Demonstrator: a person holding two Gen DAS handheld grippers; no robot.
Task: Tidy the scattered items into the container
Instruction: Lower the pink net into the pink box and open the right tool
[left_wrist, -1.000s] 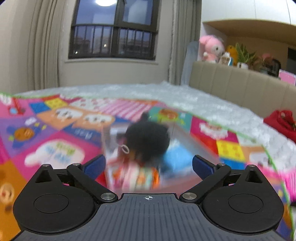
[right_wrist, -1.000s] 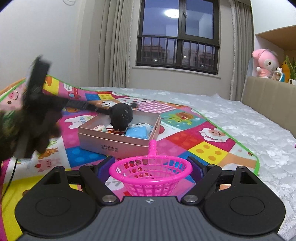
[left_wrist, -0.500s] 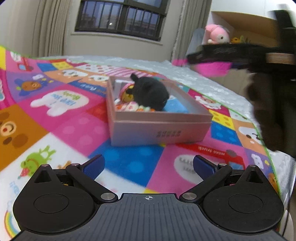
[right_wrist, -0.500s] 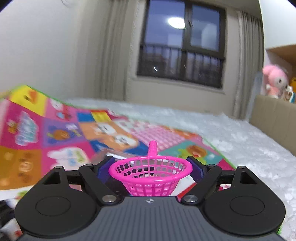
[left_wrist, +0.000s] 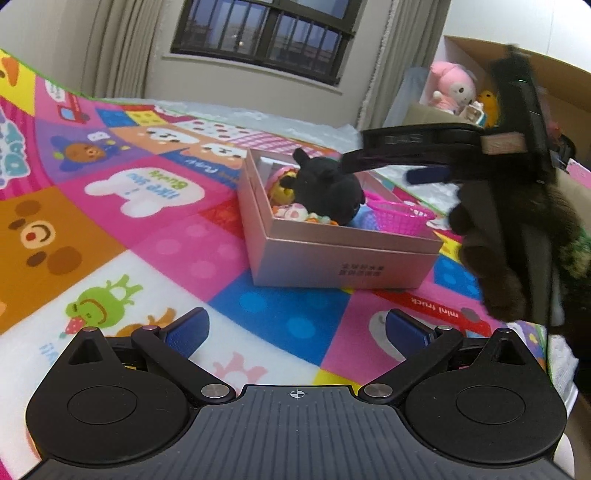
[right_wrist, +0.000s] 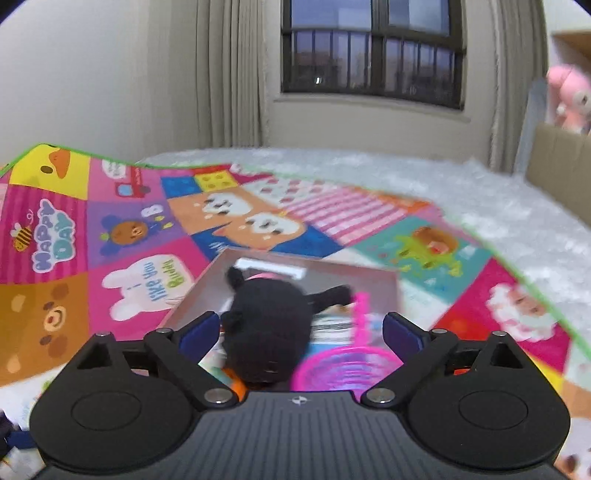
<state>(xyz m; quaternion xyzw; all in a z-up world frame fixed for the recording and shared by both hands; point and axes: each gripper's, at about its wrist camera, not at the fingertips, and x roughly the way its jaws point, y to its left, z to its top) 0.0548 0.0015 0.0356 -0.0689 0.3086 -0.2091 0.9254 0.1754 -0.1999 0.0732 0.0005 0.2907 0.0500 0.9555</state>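
A pink cardboard box (left_wrist: 343, 264) stands on the colourful play mat, holding a black plush toy (left_wrist: 327, 190), small toys and a pink toy basket (left_wrist: 400, 218) at its right end. My left gripper (left_wrist: 297, 330) is open and empty, low over the mat in front of the box. My right gripper (right_wrist: 299, 330) is open, directly above the box (right_wrist: 384, 282), with the black plush (right_wrist: 269, 325) and the pink basket (right_wrist: 345, 367) lying below its fingers. The right gripper also shows in the left wrist view (left_wrist: 424, 158), over the box's right end.
The play mat (left_wrist: 110, 229) lies on a white bedspread (right_wrist: 498, 192). A beige headboard ledge with a pink plush (left_wrist: 452, 88) is at the back right. Curtains and a dark window (right_wrist: 373, 51) are behind.
The right gripper moved over the box and opened; the pink basket it held now lies in the box. The left gripper has drawn back from the box, low over the mat.
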